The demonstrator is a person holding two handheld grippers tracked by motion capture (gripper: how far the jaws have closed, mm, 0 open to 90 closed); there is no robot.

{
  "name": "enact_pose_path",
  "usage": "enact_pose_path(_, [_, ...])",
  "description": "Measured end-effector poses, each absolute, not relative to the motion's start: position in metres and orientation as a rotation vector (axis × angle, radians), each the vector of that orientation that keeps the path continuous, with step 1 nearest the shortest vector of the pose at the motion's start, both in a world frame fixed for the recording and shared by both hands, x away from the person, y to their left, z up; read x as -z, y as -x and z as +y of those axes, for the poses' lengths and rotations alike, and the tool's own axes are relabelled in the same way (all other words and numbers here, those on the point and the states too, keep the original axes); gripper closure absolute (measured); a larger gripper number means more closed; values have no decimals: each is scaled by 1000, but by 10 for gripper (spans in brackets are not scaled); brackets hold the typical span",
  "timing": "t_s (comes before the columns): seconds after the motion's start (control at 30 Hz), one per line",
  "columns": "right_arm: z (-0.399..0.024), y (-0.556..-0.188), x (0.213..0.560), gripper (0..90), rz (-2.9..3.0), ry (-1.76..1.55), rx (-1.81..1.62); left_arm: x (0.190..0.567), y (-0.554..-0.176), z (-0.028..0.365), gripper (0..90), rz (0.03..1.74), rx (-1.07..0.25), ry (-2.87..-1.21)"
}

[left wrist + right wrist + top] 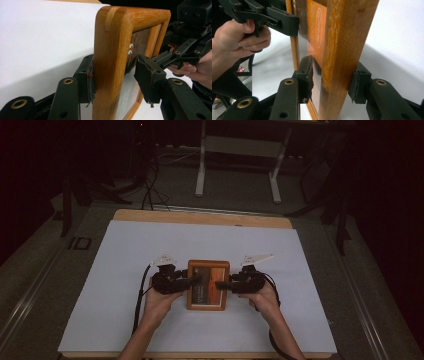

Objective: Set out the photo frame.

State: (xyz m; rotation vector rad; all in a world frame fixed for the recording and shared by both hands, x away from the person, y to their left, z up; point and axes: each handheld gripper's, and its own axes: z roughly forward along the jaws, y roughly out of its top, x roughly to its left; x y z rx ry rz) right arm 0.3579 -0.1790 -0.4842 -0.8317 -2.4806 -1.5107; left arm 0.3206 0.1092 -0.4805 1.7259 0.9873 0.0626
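High view: rectangular wooden frame [208, 285], glossy glazing.

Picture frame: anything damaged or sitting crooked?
The wooden picture frame looks intact and lies square on the white sheet. One oddity: the black pads on the left gripper look frayed at the edges.

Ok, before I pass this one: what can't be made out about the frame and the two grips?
- Wooden frame, high view: print on its picture too small and dim to read.
- Left gripper, own view: right pad stands off the glass, so clamping is unclear.
- Right gripper, own view: the rail hides whether the far pad touches.
- Frame's underside, high view: hidden, so resting on the white sheet or lifted is unclear.
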Motion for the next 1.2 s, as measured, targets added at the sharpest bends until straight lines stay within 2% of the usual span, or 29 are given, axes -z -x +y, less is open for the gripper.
enact_pose_path(0.57, [-175,-355,482,558,-2552,830,1493,479,-318,110,543,986,-53,-1740])
enact_pose_path(0.93, [-175,-352,482,571,-2564,828,1495,480,-319,110,524,983,-55,-1740])
enact_pose_path(1.2, [-176,-352,481,529,-2577,837,1504,479,-318,113,473,995,-43,-1740])
